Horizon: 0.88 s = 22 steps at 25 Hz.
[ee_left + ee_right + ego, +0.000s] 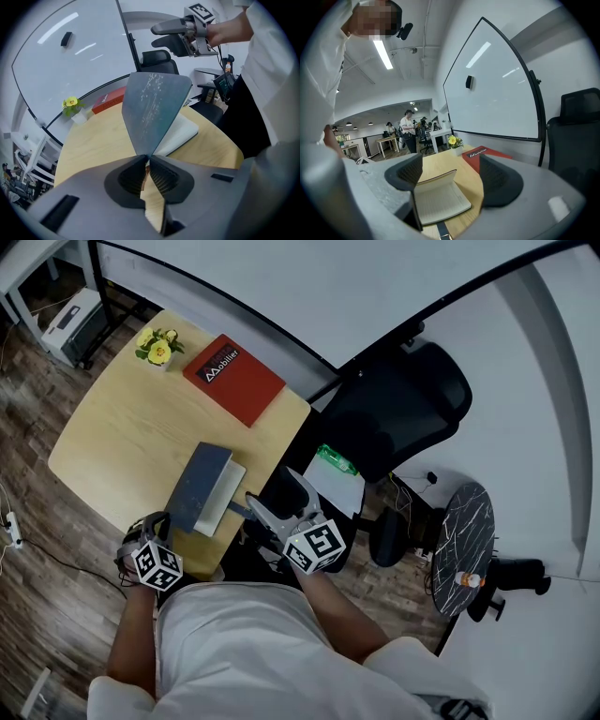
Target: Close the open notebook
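Left gripper (148, 160): jaws pinched together on the bottom corner of the cover (152, 110), nothing else in them. The cover is blue-grey, stands steeply off the pages and fans out toward 12 in the left gripper view.

Right gripper (451, 174): jaws wide apart, gripping nothing. In the head view it sits at 3 o'clock from the notebook (223, 491), just beside it and pointing at it (its own camera looks straight onto the lined pages). Can't tell whether a tip touches the page edge.

The notebook is half open on the table (108, 442), about 5 o'clock from the table's centre, at the near edge. Its lower half lies flat, white page up.

Red book (232, 379) lies flat at 1 o'clock on the table, well apart from the notebook. Flowers (157, 347) are at 11–12 by the far edge, near the red book. Black chair (403, 399) stands off the table at 3 o'clock. Whiteboard (70, 51) stands behind the table.
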### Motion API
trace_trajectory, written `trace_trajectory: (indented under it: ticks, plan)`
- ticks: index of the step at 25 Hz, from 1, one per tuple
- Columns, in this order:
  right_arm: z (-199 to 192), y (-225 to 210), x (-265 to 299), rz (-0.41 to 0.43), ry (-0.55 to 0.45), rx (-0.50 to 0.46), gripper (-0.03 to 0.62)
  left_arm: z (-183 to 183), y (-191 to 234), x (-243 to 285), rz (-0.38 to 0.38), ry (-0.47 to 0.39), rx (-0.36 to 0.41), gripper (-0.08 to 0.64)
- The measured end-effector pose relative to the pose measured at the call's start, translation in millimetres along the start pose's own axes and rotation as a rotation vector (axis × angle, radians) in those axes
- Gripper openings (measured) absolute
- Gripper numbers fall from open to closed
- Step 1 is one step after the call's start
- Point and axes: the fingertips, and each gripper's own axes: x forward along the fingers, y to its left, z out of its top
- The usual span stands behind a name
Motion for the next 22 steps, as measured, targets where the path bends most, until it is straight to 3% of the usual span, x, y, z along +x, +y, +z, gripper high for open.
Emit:
trace_trajectory:
  ticks: [22]
  plan:
    - [-4.0, -4.9, -5.1, -0.005, 0.004, 0.017, 0.384, -1.3, -13.2, 8.3, -0.043, 0.055, 0.105, 0.054]
